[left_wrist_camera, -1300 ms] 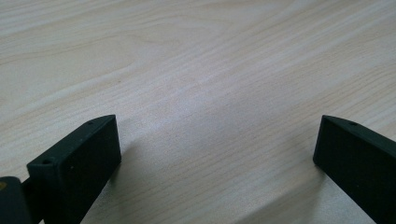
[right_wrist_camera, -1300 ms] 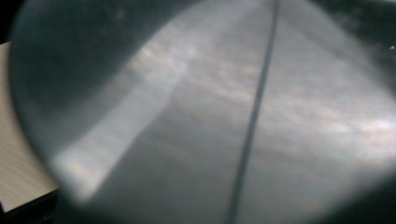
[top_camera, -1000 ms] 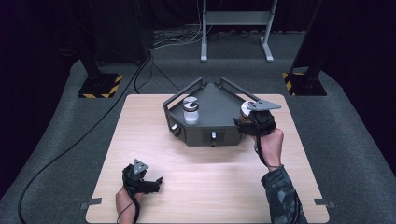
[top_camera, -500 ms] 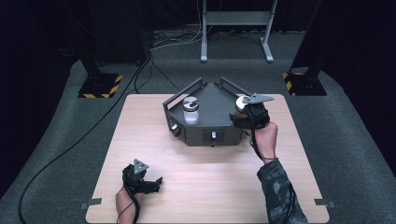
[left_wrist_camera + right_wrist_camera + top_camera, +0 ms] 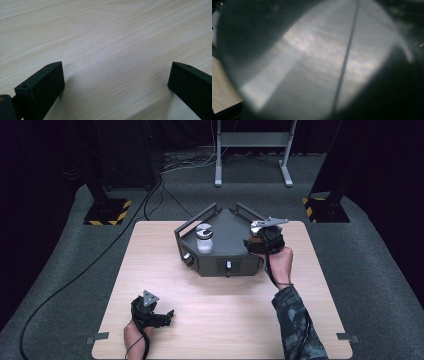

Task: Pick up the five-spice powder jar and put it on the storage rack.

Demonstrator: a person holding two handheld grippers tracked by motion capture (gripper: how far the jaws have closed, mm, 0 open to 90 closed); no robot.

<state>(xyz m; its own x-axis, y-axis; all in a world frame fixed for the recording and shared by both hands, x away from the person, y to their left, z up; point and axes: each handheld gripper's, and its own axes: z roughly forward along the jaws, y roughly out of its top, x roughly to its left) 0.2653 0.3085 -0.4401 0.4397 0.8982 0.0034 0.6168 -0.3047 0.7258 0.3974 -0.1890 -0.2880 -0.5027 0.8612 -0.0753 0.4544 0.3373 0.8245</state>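
A dark grey angular tray with raised handles stands at the table's middle back. A glass jar with a silver lid stands in its left part. My right gripper is over the tray's right part, shut on a second jar. In the right gripper view that jar's round brushed-metal lid sits very close and hides the jaws. My left gripper rests near the table's front left. Its black jaws stand wide open over bare wood, with nothing between them.
The pale wooden table has free room left, right and in front of the tray. Small knobs sit on the tray's front face. Beyond the table are dark floor, cables, a metal stand and hazard-striped bases.
My right gripper has carried the second jar a little farther back and left, onto the tray's right part. The left gripper has stayed put.
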